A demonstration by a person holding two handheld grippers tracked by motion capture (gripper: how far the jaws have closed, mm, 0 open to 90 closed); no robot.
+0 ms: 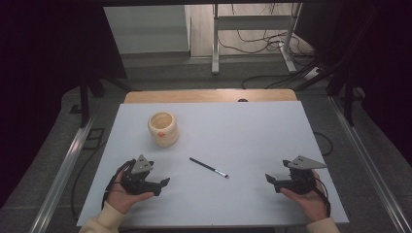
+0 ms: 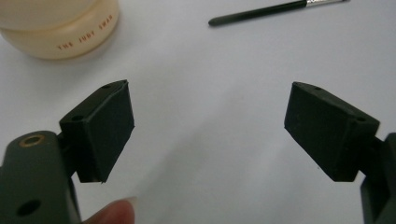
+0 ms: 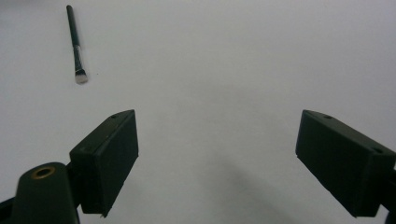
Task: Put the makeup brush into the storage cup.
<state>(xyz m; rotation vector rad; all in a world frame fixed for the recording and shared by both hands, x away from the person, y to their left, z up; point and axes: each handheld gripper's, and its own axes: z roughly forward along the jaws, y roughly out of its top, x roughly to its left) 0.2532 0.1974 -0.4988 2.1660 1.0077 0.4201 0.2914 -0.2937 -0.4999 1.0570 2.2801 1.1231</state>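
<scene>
A slim black makeup brush (image 1: 209,167) with a silver ferrule lies flat near the middle of the white table (image 1: 252,131). A cream round jar (image 1: 163,128) with an open top stands upright at the back left. My left gripper (image 1: 164,183) rests at the front left, open and holding nothing. In the left gripper view the gripper (image 2: 208,133) faces the jar (image 2: 60,25) at upper left and the brush (image 2: 275,10) at the top. My right gripper (image 1: 268,179) sits at the front right, open and holding nothing. From the right gripper (image 3: 217,161), the brush (image 3: 75,44) lies at upper left.
A wooden strip (image 1: 209,95) runs along the table's far edge. Beyond it are a metal stand (image 1: 252,29) and loose cables (image 1: 272,46) on the floor. Metal rails (image 1: 63,170) flank the table on both sides.
</scene>
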